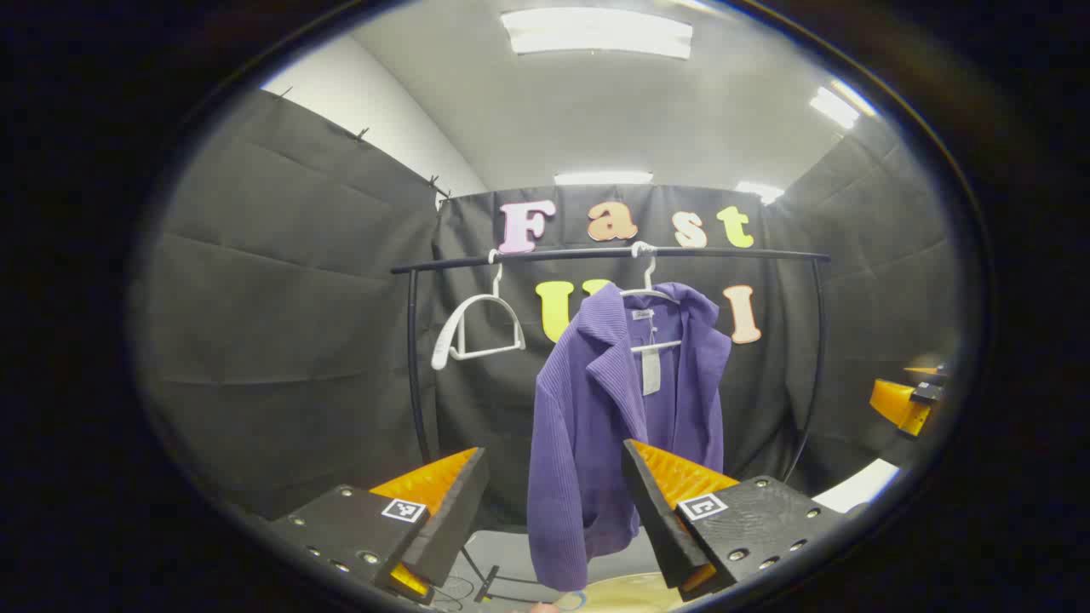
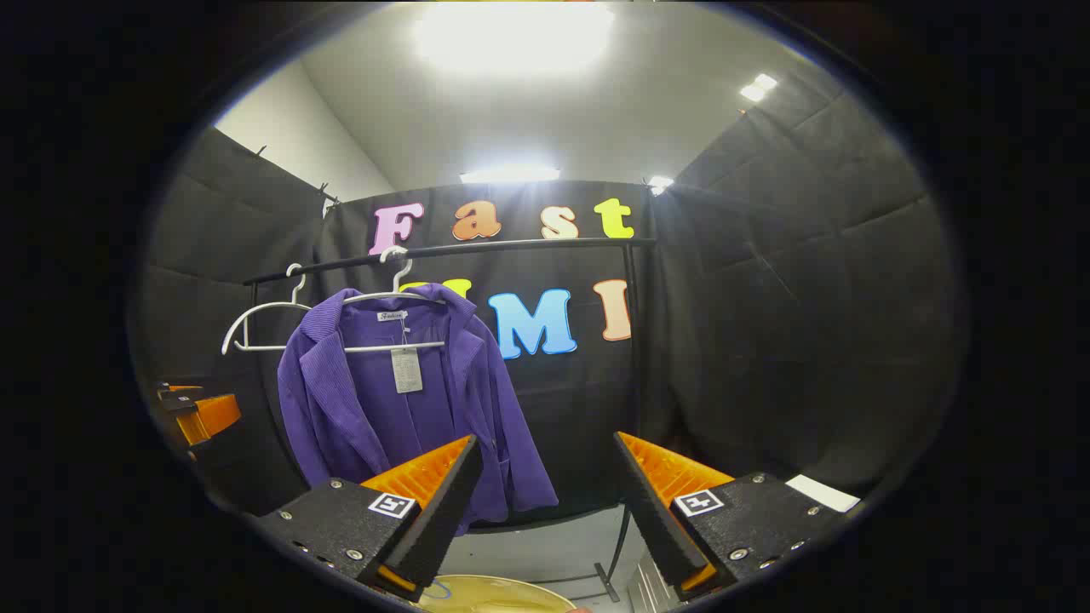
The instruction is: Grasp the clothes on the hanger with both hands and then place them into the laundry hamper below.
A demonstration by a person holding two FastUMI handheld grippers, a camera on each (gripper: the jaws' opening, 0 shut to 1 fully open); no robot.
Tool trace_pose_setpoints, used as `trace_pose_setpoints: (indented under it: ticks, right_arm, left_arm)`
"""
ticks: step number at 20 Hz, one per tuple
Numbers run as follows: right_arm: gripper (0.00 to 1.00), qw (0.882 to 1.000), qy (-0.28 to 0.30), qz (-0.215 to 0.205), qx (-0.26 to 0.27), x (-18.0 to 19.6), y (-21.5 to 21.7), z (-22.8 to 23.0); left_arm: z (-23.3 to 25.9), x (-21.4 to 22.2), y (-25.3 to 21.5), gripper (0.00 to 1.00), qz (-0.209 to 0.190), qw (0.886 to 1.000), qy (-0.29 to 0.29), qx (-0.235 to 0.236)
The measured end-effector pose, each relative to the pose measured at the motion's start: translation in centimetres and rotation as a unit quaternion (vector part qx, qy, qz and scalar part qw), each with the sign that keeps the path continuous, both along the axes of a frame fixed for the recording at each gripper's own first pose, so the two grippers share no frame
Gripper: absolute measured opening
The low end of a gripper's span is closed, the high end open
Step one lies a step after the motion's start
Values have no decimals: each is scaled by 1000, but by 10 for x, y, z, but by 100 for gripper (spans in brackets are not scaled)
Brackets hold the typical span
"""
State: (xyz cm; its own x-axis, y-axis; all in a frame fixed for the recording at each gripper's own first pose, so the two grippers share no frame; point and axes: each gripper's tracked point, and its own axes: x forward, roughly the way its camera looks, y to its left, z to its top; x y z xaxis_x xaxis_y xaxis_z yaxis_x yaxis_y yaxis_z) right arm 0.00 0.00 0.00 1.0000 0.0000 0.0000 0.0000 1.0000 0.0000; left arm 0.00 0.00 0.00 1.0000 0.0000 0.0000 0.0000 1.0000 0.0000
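Note:
A purple ribbed jacket (image 1: 596, 417) hangs on a white hanger (image 1: 651, 294) from a black rail (image 1: 613, 253), a paper tag at its collar. In the right gripper view the same jacket (image 2: 366, 409) hangs at the left on its hanger (image 2: 400, 294). My left gripper (image 1: 553, 464) is open, short of the jacket, nothing between its fingers. My right gripper (image 2: 545, 455) is open too, off to the jacket's right. A pale round hamper rim (image 1: 622, 596) peeks at the bottom edge, also seen as the hamper rim (image 2: 494, 596). The other gripper (image 1: 907, 400) shows far right; likewise the other gripper (image 2: 200, 413) at the left.
An empty white hanger (image 1: 477, 328) hangs left of the jacket on the rail; the same empty hanger (image 2: 264, 328) appears in the right gripper view. The rack's black uprights (image 1: 415, 366) and feet (image 2: 606, 579) stand on a grey floor. Black cloth walls close in all round.

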Motion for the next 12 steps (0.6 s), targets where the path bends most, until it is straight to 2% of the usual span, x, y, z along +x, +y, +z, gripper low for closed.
trace_pose_setpoints:
  ticks: [4, 5, 6, 12]
  right_arm:
    - [94, 1000, 9, 1, 6, 4, 1, -8]
    - [94, 1000, 7, -1, 3, 5, 1, -7]
    - [94, 1000, 7, -1, 1, 6, 1, -8]
    - [94, 1000, 3, 2, -14, 12, 5, -8]
  left_arm:
    - [-1, 6, 0, 97, 2, 1000, 2, 8]
    - [0, 7, 1, 84, 4, 1000, 0, 10]
    - [1, 9, 1, 91, 5, 1000, -2, 11]
    - [-1, 11, 2, 91, 3, 1000, -3, 10]
